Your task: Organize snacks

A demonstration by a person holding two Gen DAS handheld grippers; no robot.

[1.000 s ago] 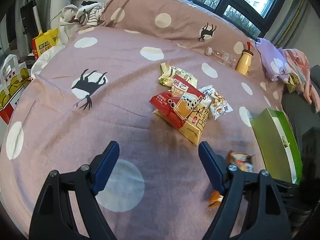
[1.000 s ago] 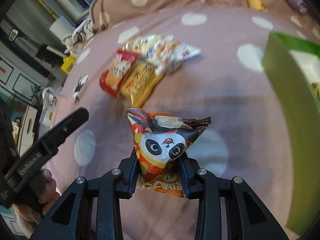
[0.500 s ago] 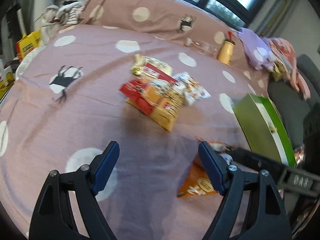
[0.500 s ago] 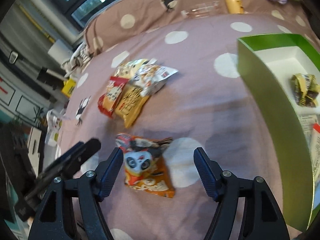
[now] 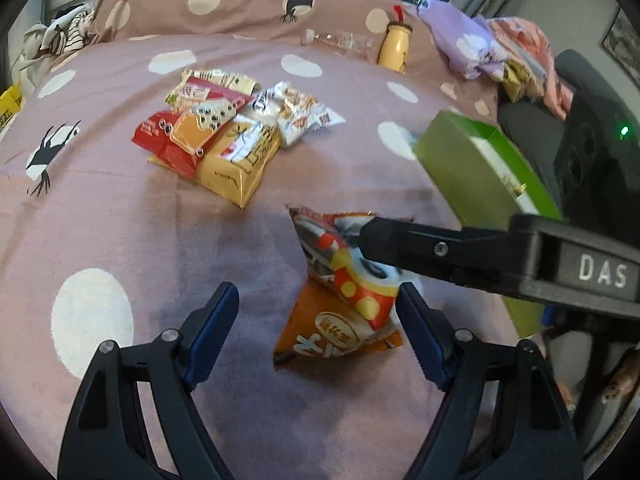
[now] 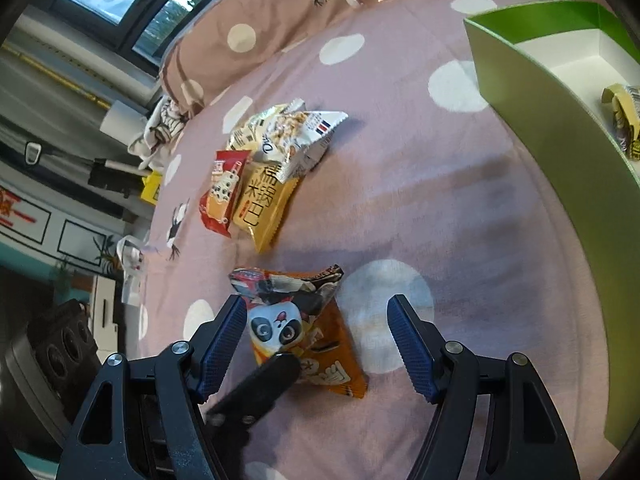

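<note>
Bedspread (image 6: 400, 184) holds panda snack (image 6: 296, 332) between spread right fingers (image 6: 222, 344) (untouched).

left gripper (image 5: 316, 320): jaws spread wide, low | right gripper (image 6: 316, 338): jaws spread wide, low

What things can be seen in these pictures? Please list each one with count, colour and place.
Panda bag: 1, orange, on the bed between both grippers.
Snack pile: about four packets, red, yellow, white, further up the bed.
Box: 1, green, white inside, at right, holding a wrapped snack.
Bottle: 1, yellow, near the pillow.
Bed cover: pink, white dots.
Left gripper: open.
Right gripper: open.
</note>
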